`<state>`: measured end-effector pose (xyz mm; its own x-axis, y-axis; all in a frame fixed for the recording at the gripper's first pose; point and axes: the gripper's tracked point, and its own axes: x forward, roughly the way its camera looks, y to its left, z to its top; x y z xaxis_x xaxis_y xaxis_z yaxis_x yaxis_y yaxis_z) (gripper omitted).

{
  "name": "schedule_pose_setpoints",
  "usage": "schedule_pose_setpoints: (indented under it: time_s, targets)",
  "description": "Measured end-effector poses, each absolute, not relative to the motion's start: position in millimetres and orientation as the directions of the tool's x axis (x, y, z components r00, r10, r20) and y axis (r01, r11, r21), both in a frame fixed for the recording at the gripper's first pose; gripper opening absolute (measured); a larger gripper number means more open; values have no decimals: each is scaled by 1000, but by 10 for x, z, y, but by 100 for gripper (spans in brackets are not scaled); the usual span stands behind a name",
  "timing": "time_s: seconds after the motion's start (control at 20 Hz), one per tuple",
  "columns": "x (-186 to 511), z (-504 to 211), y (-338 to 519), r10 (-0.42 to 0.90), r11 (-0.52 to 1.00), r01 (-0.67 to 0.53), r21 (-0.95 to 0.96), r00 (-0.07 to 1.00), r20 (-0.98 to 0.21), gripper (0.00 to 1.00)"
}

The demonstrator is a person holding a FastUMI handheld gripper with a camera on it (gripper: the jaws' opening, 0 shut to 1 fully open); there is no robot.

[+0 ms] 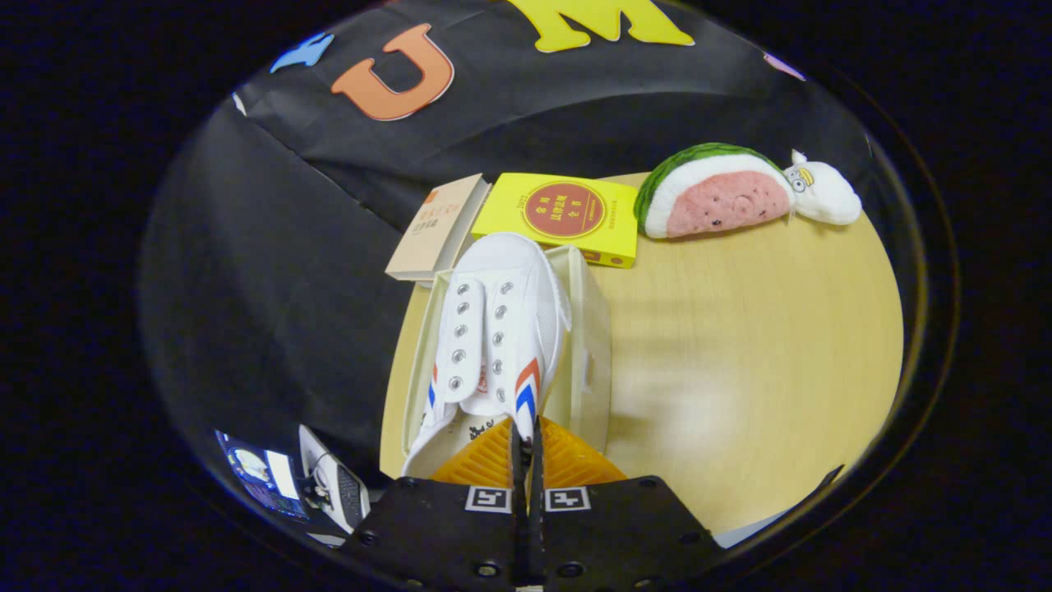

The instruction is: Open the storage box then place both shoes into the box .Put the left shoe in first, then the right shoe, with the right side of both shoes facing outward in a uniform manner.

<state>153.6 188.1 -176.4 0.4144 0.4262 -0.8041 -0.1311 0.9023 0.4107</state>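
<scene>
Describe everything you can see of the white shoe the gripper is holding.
The white shoe looks like canvas, with two rows of metal eyelets, no laces visible, and red and blue chevron stripes on its side near the heel. The gripper is shut on its heel-side collar, toe pointing away. It sits over the open translucent storage box on the wooden table; whether it touches the box bottom is unclear.

Gripper: the gripper (527, 440) has its fingers pressed together on the collar edge of the white canvas shoe (493, 337).
Shoe: red and blue chevron stripes, unlaced eyelets, toe pointing away from the fingers; it lies in the translucent plastic storage box (588, 329).
Box: sits at the edge of the round pale wooden table (740, 362).
Beyond the box: a beige book (436, 230) and a yellow book (567, 215), side by side.
Further along: a watermelon-slice plush (713, 193) touching a small white plush (824, 194).
</scene>
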Motion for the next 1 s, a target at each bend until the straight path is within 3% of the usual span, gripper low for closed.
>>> schedule_pose_setpoints:
  time_s: [0.5, 0.8, 1.0]
  targets:
    - [1695, -2236, 2130, 220, 973, -44, 229, 502, -837, 0]
    - [1725, -2299, 2108, 174, 982, -28, 189, 538, -825, 0]
    - [1649, -2249, 2120, 209, 973, -43, 227, 578, -789, 12]
